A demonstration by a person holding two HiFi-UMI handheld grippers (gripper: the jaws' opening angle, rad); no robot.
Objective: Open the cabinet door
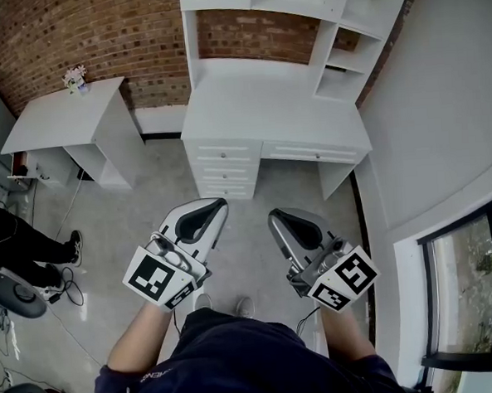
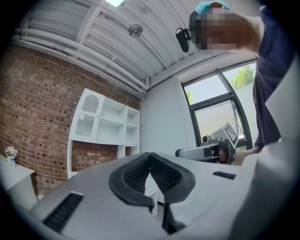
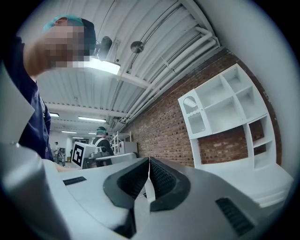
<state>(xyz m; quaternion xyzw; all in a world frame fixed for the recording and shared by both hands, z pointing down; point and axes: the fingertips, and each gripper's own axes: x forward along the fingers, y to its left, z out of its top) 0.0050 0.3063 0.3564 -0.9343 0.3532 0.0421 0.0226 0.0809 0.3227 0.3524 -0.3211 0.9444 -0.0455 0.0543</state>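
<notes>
You held left tongs [image 1: 212, 204] and right tongs [image 1: 279, 218] pressed together, empty, level, well short of white wooden table [image 1: 265, 107]. White-framed cabinet door [image 2: 88, 117] looked shut, upper-left in white shelf hutch [image 2: 115, 118]. Approach step. Next move called for stepping closer and spreading tongs at door edge.

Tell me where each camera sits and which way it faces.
Head view: on the person's head, facing steeply down at desk, forearms, left gripper, right gripper.
Left gripper view: rides that gripper, faces along its shut jaws toward shelves, window; shirt shows.
Right gripper view: likewise, shut jaws, toward brick wall; shirt shows.
Both gripper views share the shelves.
</notes>
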